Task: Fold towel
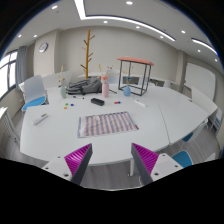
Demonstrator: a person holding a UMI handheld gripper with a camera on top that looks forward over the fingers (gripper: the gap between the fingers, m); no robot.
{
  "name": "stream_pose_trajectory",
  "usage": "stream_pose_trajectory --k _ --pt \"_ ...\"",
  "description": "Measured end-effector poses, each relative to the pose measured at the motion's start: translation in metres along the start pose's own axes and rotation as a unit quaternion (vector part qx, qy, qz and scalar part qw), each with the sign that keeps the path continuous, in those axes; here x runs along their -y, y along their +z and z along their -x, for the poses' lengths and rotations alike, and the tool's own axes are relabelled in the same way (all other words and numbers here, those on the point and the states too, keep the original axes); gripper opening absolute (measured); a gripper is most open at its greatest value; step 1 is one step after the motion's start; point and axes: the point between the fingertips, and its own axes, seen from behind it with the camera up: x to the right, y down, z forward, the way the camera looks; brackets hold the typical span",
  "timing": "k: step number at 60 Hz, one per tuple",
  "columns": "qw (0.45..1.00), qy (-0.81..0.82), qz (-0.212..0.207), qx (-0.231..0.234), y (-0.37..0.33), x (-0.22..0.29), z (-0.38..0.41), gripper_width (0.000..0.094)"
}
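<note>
A checked, pale pink-and-grey towel lies flat and spread out on the white table, well beyond my fingers. My gripper is held high above the table's near edge, its two magenta pads wide apart with nothing between them. The towel is roughly centred ahead of the gap between the fingers.
Small items sit at the table's far side: a black box, a pink bottle, blue and white bits. A remote-like object lies at the left. Chairs ring the table. A coat stand and a shelf table stand behind.
</note>
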Motion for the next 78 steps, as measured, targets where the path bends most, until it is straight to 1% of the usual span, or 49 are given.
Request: stream_pose_trajectory --k 7,14,31,35,41,48,50,56,65,70,75,78 --pt "1.0 -0.011 -0.002 0.016 0.004 0.006 0.025 0.0853" --pt "0.999 -0.028 -0.002 0.035 0.031 0.016 0.078 0.0852" --pt "0.995 -0.059 0.008 0.084 0.083 0.018 0.166 0.085" --pt "0.994 -0.069 0.012 0.079 0.103 0.015 0.172 0.0852" --pt "0.995 -0.084 0.015 0.055 0.142 0.012 0.174 0.0851" --pt "0.996 -0.077 0.021 0.049 0.192 0.008 0.181 0.0845" --pt "0.996 -0.075 0.025 0.05 0.205 0.009 0.185 0.0839" --pt "0.995 -0.076 0.014 0.061 0.244 0.021 0.195 0.0832" --pt "0.994 -0.084 0.019 0.069 0.296 0.02 0.204 0.083" --pt "0.993 -0.085 0.026 0.072 0.315 0.017 0.205 0.083" --pt "0.994 -0.073 0.041 0.074 0.327 0.006 0.204 0.0823" --pt "0.995 -0.062 0.032 0.076 0.33 0.009 0.203 0.079"
